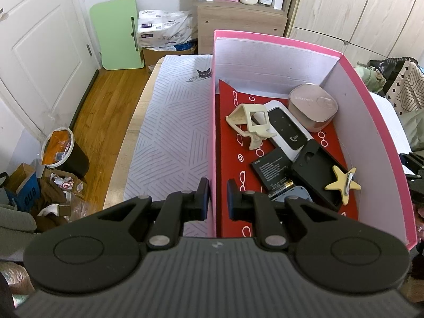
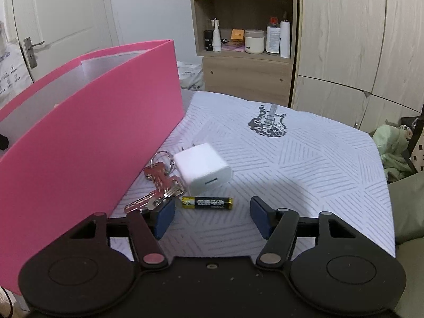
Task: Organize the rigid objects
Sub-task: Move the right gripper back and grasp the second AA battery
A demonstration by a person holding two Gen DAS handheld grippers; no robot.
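Bedroom, patterned bed cover [image 2: 304, 164]. Pink box [image 1: 381, 137] already holds most items. Battery [image 2: 207, 203], charger [image 2: 202, 171], keys [image 2: 161, 182] remain outside, lower centre. Right gripper [image 2: 213, 218] fingers wide, empty; left gripper [image 1: 218, 201] fingers clamp the box wall.

box [image 2: 100, 137]: matt pink card | keys [image 2: 159, 188]: metal | charger [image 2: 201, 169]: glossy plastic
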